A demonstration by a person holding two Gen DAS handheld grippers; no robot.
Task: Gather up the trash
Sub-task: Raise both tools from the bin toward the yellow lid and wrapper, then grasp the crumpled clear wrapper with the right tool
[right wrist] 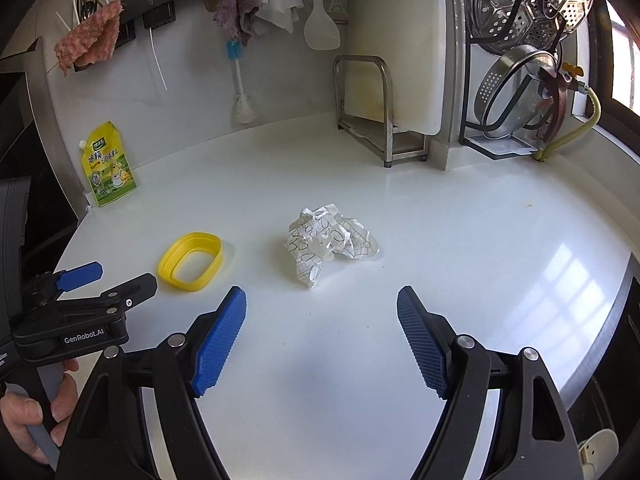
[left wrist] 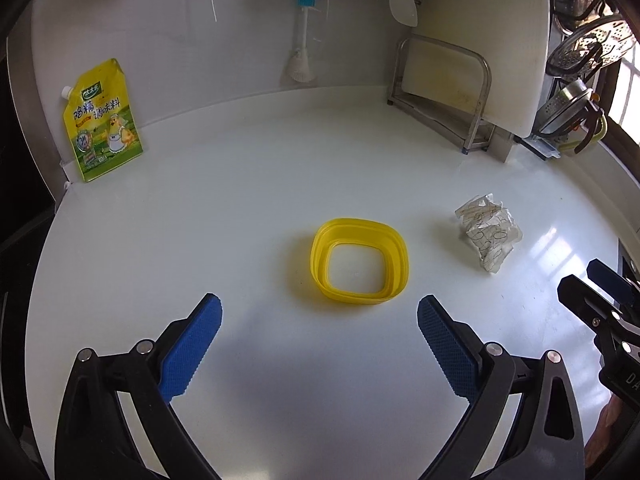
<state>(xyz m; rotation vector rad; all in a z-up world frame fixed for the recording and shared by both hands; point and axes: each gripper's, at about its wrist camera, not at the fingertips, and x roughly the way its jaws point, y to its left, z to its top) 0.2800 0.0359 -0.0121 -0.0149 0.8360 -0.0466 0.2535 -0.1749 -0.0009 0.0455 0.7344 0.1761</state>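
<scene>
A crumpled white paper wrapper [right wrist: 330, 242] with dark markings lies on the white counter, just ahead of my open, empty right gripper [right wrist: 322, 304]. It also shows in the left wrist view [left wrist: 489, 236], to the right. A yellow square plastic ring [left wrist: 360, 266] lies flat on the counter just ahead of my open, empty left gripper [left wrist: 319, 312]. The ring shows in the right wrist view [right wrist: 191, 261] at the left, next to the left gripper [right wrist: 94, 280]. The right gripper shows at the right edge of the left wrist view [left wrist: 600, 284].
A yellow seasoning pouch [left wrist: 102, 124] leans on the back wall at the left. A metal rack [right wrist: 380, 116] with a white cutting board stands at the back. A dish rack with a steamer and strainer [right wrist: 520, 76] stands at the right. Cloths, a bottle brush [right wrist: 240, 80] and a spatula hang on the wall.
</scene>
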